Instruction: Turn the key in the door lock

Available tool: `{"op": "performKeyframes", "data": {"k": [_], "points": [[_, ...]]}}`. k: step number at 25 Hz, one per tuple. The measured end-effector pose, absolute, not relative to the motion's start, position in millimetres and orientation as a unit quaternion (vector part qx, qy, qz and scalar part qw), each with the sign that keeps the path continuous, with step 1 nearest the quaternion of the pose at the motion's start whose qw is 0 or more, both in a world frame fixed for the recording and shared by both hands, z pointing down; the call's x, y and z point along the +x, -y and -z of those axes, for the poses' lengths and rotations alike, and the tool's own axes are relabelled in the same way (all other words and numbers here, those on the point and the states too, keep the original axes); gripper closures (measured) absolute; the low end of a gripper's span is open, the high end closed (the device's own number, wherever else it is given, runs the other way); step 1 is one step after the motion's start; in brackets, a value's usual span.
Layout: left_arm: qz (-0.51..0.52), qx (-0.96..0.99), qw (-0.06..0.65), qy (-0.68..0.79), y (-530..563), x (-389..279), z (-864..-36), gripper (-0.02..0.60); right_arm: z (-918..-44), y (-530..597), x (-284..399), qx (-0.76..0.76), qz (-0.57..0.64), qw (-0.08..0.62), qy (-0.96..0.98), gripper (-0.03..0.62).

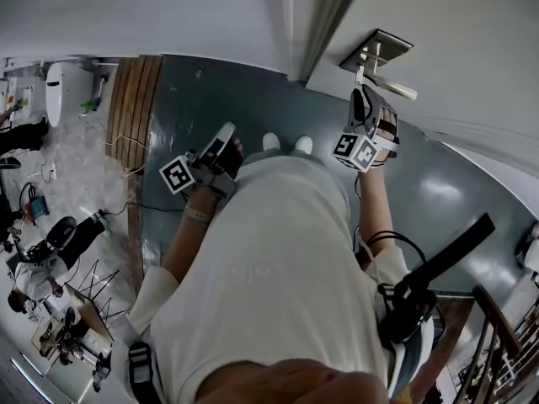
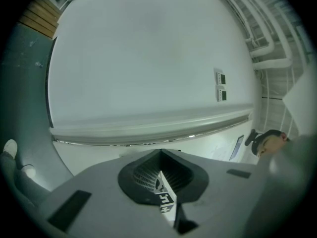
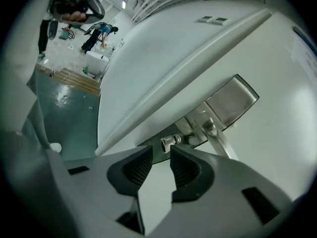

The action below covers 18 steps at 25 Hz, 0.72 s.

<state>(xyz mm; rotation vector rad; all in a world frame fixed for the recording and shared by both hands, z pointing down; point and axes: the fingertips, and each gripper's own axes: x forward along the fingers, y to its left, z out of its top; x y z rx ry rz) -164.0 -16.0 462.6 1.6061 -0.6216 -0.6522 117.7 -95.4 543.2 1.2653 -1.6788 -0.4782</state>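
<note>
A small silver key (image 3: pixel 171 141) sticks out of the lock below the steel plate (image 3: pixel 233 100) and lever handle (image 3: pixel 218 139) on the white door (image 1: pixel 446 23). My right gripper (image 3: pixel 161 150) is open, its ribbed pads standing apart just short of the key's head and not touching it. In the head view the right gripper (image 1: pixel 364 99) reaches up to the handle (image 1: pixel 392 87). My left gripper (image 1: pixel 221 141) hangs away from the door at the left. Its jaws (image 2: pixel 161 155) are shut with nothing in them and face a blank white wall.
The person's white shoes (image 1: pixel 286 143) stand on the grey-green floor by the door. Wooden planks (image 1: pixel 135 108) lie at the left, with cables and equipment (image 1: pixel 50 251) further left. A stair railing (image 1: pixel 497 335) is at the lower right.
</note>
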Motion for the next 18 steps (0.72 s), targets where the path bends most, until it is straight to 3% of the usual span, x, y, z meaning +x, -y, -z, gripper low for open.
{"op": "performKeyframes", "data": {"k": [18], "points": [[0.292,0.691,0.599,0.28,10.0,-172.9,-460.7,0.574,-537.5,136.8,118.9,0.588,0.216,0.451,0.636,0.513]]}}
